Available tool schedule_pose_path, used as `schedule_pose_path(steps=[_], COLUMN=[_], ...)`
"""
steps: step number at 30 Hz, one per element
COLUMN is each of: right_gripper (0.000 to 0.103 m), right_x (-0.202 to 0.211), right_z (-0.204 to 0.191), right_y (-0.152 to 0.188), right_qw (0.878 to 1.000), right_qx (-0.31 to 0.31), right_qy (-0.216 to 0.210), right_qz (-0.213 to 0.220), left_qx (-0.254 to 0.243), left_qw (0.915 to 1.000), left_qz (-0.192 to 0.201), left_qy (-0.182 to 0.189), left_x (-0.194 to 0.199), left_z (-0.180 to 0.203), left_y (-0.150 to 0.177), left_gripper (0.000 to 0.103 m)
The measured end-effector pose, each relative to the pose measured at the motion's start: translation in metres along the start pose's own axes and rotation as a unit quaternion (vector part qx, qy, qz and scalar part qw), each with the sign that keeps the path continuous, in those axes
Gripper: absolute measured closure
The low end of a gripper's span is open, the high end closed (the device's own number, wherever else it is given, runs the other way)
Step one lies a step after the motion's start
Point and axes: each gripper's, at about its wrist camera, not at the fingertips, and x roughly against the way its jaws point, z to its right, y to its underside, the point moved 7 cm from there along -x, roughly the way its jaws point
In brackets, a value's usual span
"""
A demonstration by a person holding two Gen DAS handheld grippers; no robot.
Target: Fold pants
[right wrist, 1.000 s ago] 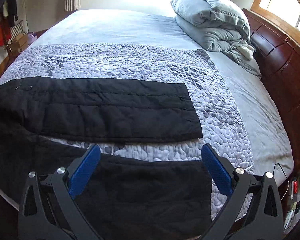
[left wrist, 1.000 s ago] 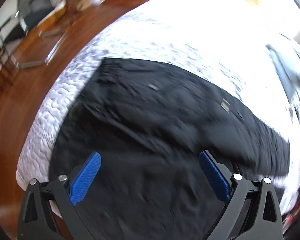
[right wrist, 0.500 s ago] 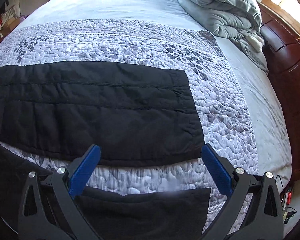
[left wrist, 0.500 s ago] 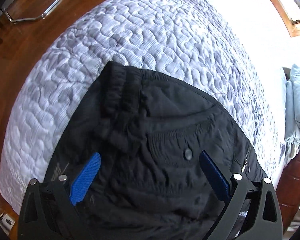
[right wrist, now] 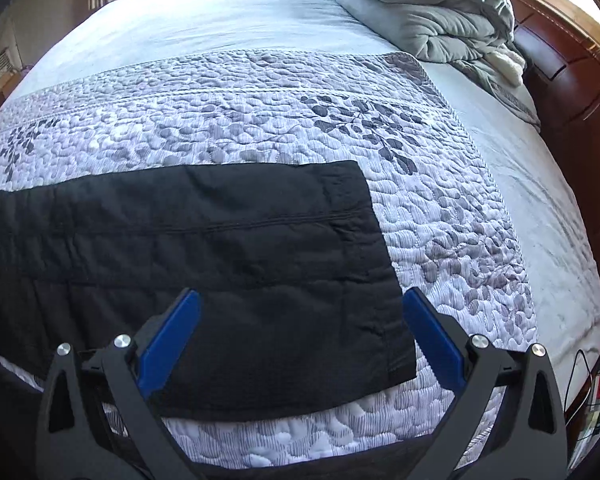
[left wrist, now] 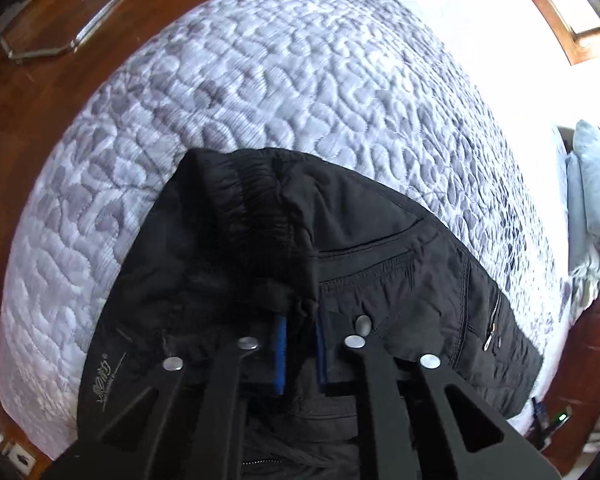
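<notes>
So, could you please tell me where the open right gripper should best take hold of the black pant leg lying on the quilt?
Probably the hem corner of the black pant leg, approached from the near bed edge: it lies flat on the quilt, between the right gripper's open fingers.

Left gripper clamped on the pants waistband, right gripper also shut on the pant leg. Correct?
Not quite. The left gripper is clamped on the waistband of the black pants, but the right wrist view shows the right gripper wide open over the pant leg, gripping nothing.
</notes>
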Motion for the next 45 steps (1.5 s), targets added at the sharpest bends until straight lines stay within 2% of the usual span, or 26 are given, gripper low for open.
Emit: schedule_pose_path(steps=[2, 6, 11, 15, 18, 20, 21, 23, 24, 25, 26, 27, 28, 30, 33, 37, 41, 45], right_gripper=[0.002, 0.002, 0.002, 0.002, 0.002, 0.002, 0.003, 0.009, 0.032, 0.049, 0.055, 0.074, 0.086, 0.09, 0.092, 0.092, 0.092, 0.092], right_x=[-0.005, -0.018, -0.046, -0.077, -0.099, -0.111, -0.115, -0.119, -0.119, -0.118, -0.116, -0.113, -0.108, -0.1, -0.073, -0.02, 0.041, 0.097], right_z=[0.008, 0.028, 0.056, 0.059, 0.055, 0.055, 0.053, 0.048, 0.044, 0.038, 0.036, 0.035, 0.029, 0.026, 0.028, 0.036, 0.047, 0.067], right_y=[-0.007, -0.025, -0.052, -0.065, -0.069, -0.07, -0.069, -0.068, -0.066, -0.065, -0.065, -0.065, -0.066, -0.068, -0.077, -0.092, -0.096, -0.068], right_qw=[1.0, 0.999, 0.994, 0.993, 0.993, 0.993, 0.992, 0.99, 0.99, 0.988, 0.988, 0.99, 0.991, 0.992, 0.995, 0.992, 0.982, 0.968], right_qx=[-0.01, -0.041, -0.093, -0.079, -0.058, -0.044, -0.04, -0.045, -0.045, -0.048, -0.053, -0.045, -0.033, -0.03, -0.025, -0.045, -0.057, -0.066], right_qy=[0.001, -0.007, -0.055, -0.056, -0.041, -0.011, -0.014, -0.041, -0.056, -0.08, -0.082, -0.07, -0.08, -0.08, -0.079, -0.114, -0.155, -0.181], right_qz=[0.001, -0.004, -0.026, -0.066, -0.096, -0.111, -0.119, -0.124, -0.122, -0.122, -0.118, -0.111, -0.105, -0.094, -0.052, 0.017, 0.097, 0.159], left_qx=[-0.025, -0.046, -0.059, -0.048, -0.041, -0.037, -0.038, -0.036, -0.035, -0.033, -0.034, -0.038, -0.04, -0.042, -0.045, -0.039, -0.041, -0.049], left_qw=[0.9993, 0.9975, 0.996, 0.9968, 0.9973, 0.9975, 0.9974, 0.9973, 0.9972, 0.997, 0.9967, 0.996, 0.9955, 0.995, 0.9947, 0.9938, 0.9872, 0.9785], left_qz=[0.018, 0.048, 0.055, 0.053, 0.048, 0.045, 0.042, 0.038, 0.036, 0.034, 0.034, 0.033, 0.034, 0.039, 0.057, 0.099, 0.153, 0.194], left_qy=[-0.019, -0.025, -0.037, -0.037, -0.037, -0.04, -0.045, -0.051, -0.055, -0.06, -0.065, -0.074, -0.079, -0.082, -0.072, -0.032, 0.015, 0.052], left_x=[0.003, 0.01, 0.014, 0.013, 0.009, 0.006, 0.004, 0.001, -0.001, -0.003, -0.004, -0.005, -0.006, -0.004, 0.006, 0.039, 0.083, 0.116], left_z=[0.012, 0.026, 0.025, 0.017, 0.012, 0.01, 0.01, 0.01, 0.01, 0.011, 0.012, 0.014, 0.015, 0.019, 0.024, 0.031, 0.036, 0.03], left_y=[0.003, 0.003, 0.003, 0.003, 0.004, 0.003, 0.003, 0.002, 0.002, 0.001, 0.001, 0.001, 0.001, 0.002, 0.005, 0.01, 0.027, 0.058], left_gripper=[0.095, 0.096, 0.096, 0.096, 0.096, 0.096, 0.096, 0.095, 0.095, 0.095, 0.095, 0.095, 0.095, 0.095, 0.096, 0.096, 0.096, 0.096])
